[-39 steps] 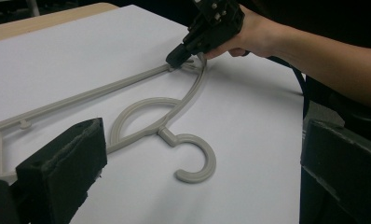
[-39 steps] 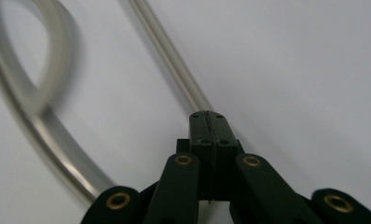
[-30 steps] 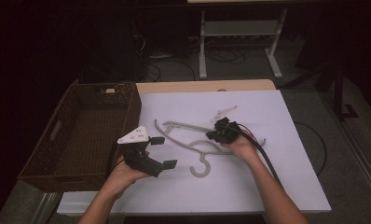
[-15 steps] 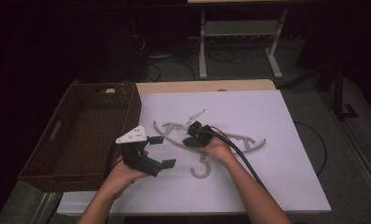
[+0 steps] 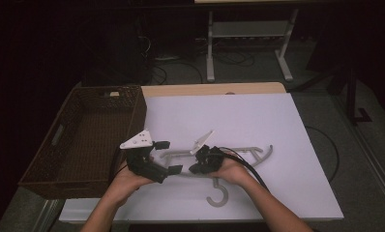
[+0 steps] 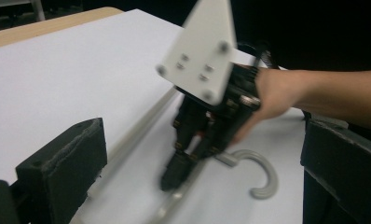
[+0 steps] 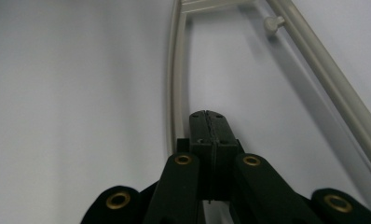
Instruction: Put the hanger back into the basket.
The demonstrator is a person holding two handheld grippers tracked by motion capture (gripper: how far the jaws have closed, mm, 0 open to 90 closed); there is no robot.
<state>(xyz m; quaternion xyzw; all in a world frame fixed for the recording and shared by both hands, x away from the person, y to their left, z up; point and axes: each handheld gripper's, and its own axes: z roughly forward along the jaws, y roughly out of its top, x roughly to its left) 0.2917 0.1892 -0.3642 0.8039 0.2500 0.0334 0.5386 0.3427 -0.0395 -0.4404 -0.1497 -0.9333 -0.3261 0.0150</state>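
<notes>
As seen from the high view, a grey plastic clothes hanger (image 5: 239, 155) lies flat on the white table sheet (image 5: 258, 121), its hook (image 5: 218, 195) pointing toward the near edge, while the right gripper (image 5: 196, 169) is pressed against the hanger's left arm. The step in hand is judged to be a sliding of the hanger leftward toward the brown wicker basket (image 5: 79, 140), which stands at the table's left side. The left gripper (image 5: 165, 157) is held just beside the hanger's left end, jaws spread apart. A dark floor with cables and a white metal stand (image 5: 248, 34) is seen beyond the far edge.

In the left gripper view, the two black pads (image 6: 76, 163) are shown wide apart, with the hanger's bar (image 6: 141, 126) running between them untouched; a closing on that bar is judged the next move called for.

In the right gripper view, the jaws are shown pressed together with nothing between them, the tip (image 7: 210, 122) set beside the hanger's curved arm (image 7: 175, 70) on the bare white sheet.
</notes>
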